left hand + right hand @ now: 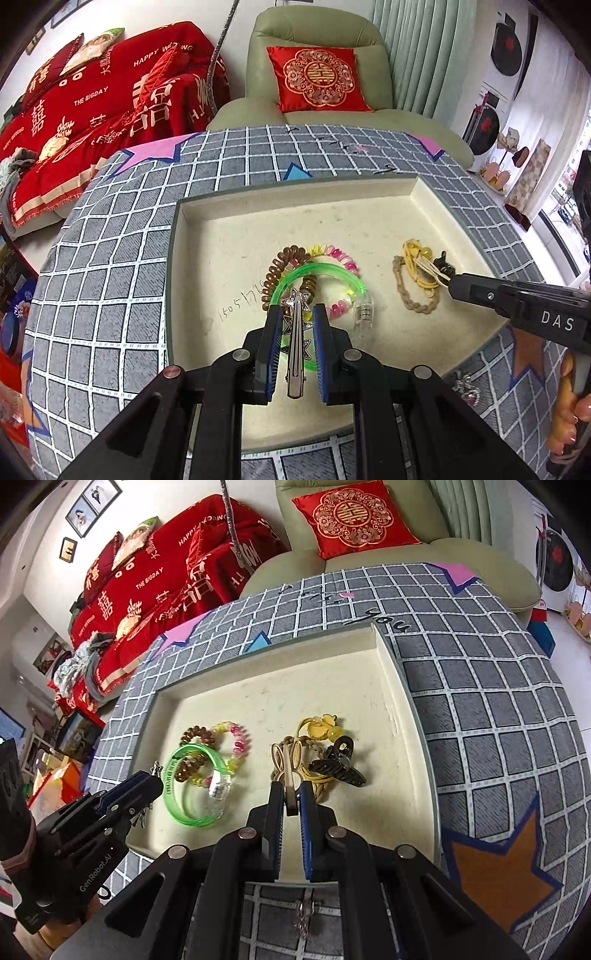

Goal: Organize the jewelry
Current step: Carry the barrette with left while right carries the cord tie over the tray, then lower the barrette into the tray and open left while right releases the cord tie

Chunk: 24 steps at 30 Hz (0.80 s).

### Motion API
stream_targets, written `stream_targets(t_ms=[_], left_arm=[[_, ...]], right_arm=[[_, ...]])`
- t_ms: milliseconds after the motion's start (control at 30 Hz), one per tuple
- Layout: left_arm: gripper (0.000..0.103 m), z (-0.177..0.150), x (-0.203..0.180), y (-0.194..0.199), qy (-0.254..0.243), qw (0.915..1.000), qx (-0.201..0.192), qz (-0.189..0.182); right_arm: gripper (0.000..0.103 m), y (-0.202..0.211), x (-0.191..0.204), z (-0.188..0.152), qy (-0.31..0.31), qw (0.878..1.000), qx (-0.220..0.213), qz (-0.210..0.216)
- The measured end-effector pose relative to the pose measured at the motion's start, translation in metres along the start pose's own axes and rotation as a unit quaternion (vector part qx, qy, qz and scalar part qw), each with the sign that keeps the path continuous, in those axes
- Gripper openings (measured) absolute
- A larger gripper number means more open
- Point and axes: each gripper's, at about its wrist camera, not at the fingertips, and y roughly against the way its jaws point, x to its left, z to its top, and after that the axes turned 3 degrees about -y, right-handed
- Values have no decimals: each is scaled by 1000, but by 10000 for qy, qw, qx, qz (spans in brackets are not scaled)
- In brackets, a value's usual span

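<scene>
A cream tray lies on a checked cloth. My left gripper is shut on a silver star hair clip above a green bangle, a brown coil tie and a pink-yellow bead bracelet. My right gripper is shut on a beige hair tie, just above a pile with a yellow tie, a braided cord and a black claw clip. The right gripper also shows in the left wrist view.
The checked cloth with star patches covers the table. A small silver piece lies on the cloth in front of the tray, and a pink trinket lies at the tray's near right corner. A green armchair stands behind.
</scene>
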Motion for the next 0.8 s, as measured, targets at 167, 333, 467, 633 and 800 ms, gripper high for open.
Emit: stream_targets(t_ms=[167,333,467,633,800], left_arm=[[28,-2,-4,-5,-106,9998,-6,138],[29,-3,-14,-6,-405,9987,-34,303],[29,-5,-18,-7,-462,9982,17,392],[29,-3,-19,-3,-446,9981,-10,430],[29,-2,-17,0,-469,9978,-41,460]], right_arm=[[9,-10,-1,-1,25,10000,82,-23],[9,-21,-3,-3,39,9997,244,-52],[10,-27,-5,-5,2,9993,363,-31],[12,-28,-5,-4,-8,9992,398,-74],[51,-16,-11,-2,-194,9994,231,157]])
